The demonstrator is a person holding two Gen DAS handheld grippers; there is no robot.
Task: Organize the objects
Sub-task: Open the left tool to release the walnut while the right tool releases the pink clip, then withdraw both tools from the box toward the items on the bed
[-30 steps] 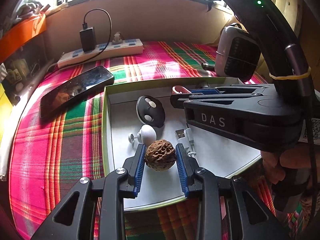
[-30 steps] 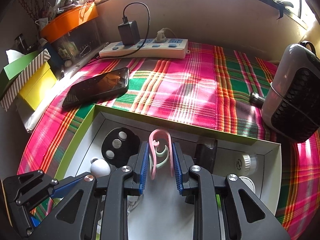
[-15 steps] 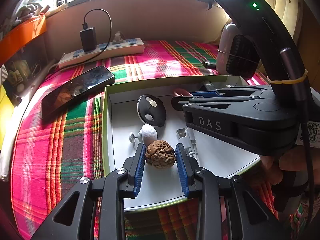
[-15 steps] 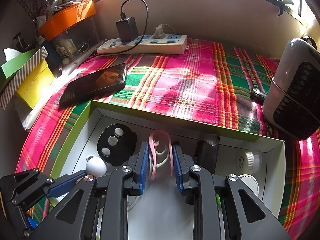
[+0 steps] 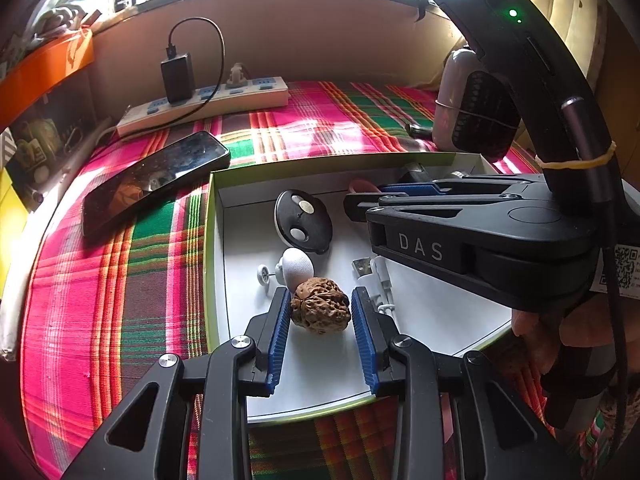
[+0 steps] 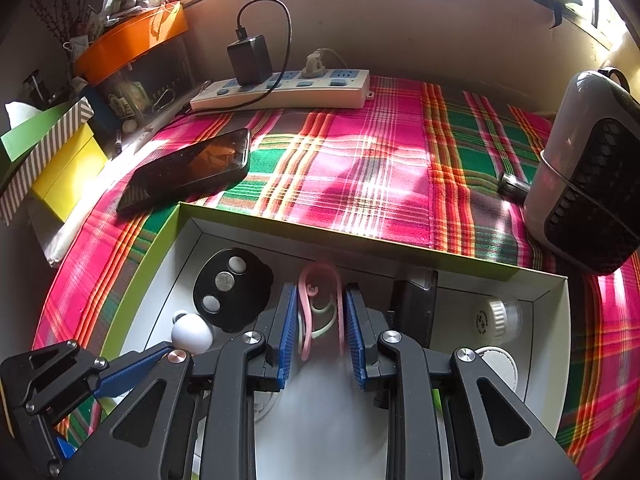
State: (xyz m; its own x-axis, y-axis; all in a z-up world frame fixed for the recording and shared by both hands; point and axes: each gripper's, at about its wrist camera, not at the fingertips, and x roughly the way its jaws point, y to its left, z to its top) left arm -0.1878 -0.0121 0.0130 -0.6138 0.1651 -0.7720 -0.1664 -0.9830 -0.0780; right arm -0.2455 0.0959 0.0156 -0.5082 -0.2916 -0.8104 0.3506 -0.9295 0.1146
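Brown and wrinkled, the walnut (image 5: 320, 311) lies on the white floor of the box (image 5: 211, 248) between the blue pads of the left hand-held gripper (image 5: 321, 314), whose jaws stand narrow, a sliver clear on the right side. From the right wrist, the right hand-held gripper (image 6: 320, 314) clamps a pink hook (image 6: 320, 304) (a pale green one behind it) inside the same box, beside the black disc (image 6: 232, 288).
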